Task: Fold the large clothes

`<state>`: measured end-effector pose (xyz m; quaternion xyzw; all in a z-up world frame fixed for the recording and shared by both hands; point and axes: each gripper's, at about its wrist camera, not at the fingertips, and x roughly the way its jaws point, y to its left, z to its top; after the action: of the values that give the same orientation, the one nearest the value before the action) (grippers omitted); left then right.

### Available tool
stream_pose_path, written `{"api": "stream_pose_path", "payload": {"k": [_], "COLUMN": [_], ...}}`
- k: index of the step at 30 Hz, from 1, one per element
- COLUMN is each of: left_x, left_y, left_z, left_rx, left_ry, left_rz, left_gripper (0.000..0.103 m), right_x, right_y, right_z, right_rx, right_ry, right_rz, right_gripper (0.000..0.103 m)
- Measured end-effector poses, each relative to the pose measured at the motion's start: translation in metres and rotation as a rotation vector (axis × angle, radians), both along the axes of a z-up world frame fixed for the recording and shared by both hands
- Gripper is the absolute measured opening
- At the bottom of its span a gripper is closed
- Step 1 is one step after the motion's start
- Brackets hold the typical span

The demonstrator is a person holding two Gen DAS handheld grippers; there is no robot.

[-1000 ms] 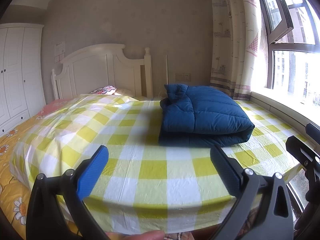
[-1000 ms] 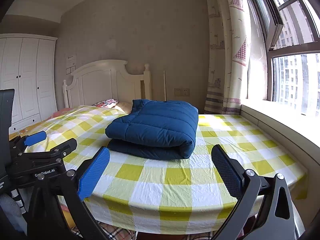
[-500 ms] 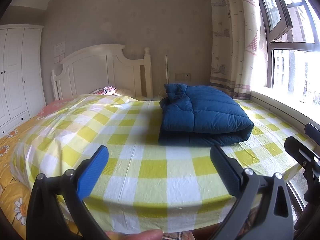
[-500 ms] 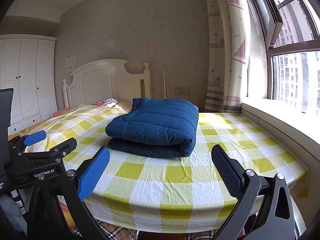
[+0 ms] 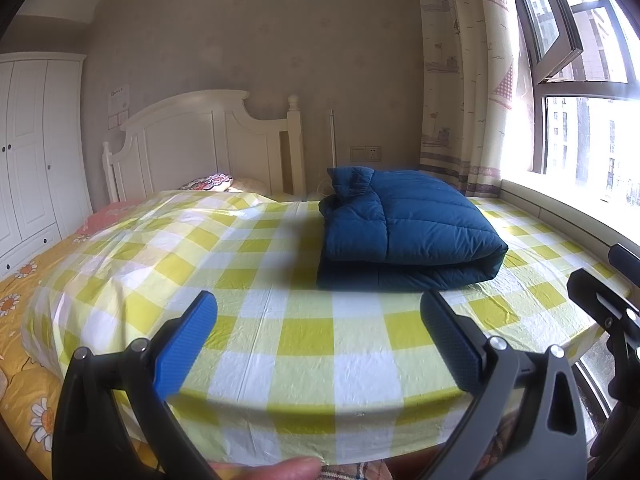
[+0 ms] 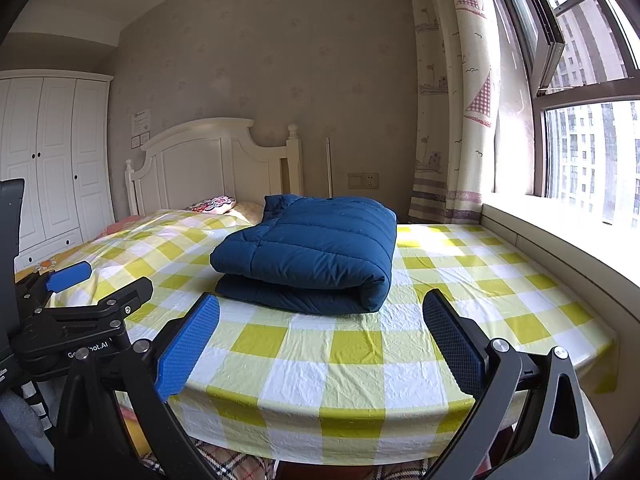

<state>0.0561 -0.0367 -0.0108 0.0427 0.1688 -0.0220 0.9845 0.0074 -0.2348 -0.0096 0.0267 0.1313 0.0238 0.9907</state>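
Our left tongs point(image 5: 318, 328) stand wide, blue pad on one side and dark pad on the other, with nothing between them but the near edge of the checked sheet point(image 5: 304, 336). Our right tongs point(image 6: 320, 330) are spread just as wide and just as empty. Both pairs sit level, pointing straight across the bed toward the headboard point(image 6: 208, 168), held back at the foot of the mattress and not touching the cloth. In the right view the left tongs show at the left edge, so we hold the two side by side, near each other.

Ahead of both, well apart from the pads, lies the blue padded jacket point(image 5: 404, 232). From the left tongs it sits forward and a little to the right; from the right tongs it sits forward and slightly to the left point(image 6: 308, 252). It is doubled over into a thick bundle, the rounded fold on its right side, the collar end toward the headboard, a lower layer peeking out beneath.

We judge the folding to be done or nearly so, with the bundle resting squarely on the sheet. If anything is left, we would need to reach forward with both tongs and press or square the puffy layers, since such padding tends to spring open. Beyond the jacket, a patterned pillow point(image 5: 208, 181) lies by the headboard, and the curtain point(image 5: 460, 80) hangs to the right.
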Motion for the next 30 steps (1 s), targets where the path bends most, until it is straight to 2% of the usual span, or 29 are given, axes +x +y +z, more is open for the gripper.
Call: {"api": "stream_pose_path", "payload": {"k": [17, 27, 30], "left_x": [-0.004, 0.008, 0.017], "left_y": [0.006, 0.014, 0.013], "left_z": [0.003, -0.005, -0.012], "left_rx": [0.015, -0.010, 0.011], "left_ry": [-0.027, 0.017, 0.045], "left_rz": [-0.011, -0.041, -0.049], "left_gripper": [0.101, 0.101, 0.101], "right_x": [-0.002, 0.004, 0.012], "right_y": [0.001, 0.003, 0.001], "right_z": [-0.001, -0.009, -0.014], "right_rx": [-0.004, -0.005, -0.006], "right_ry": [-0.007, 0.026, 0.045], "right_rz": [-0.002, 0.012, 0.013], "right_gripper": [0.098, 0.098, 0.098]}}
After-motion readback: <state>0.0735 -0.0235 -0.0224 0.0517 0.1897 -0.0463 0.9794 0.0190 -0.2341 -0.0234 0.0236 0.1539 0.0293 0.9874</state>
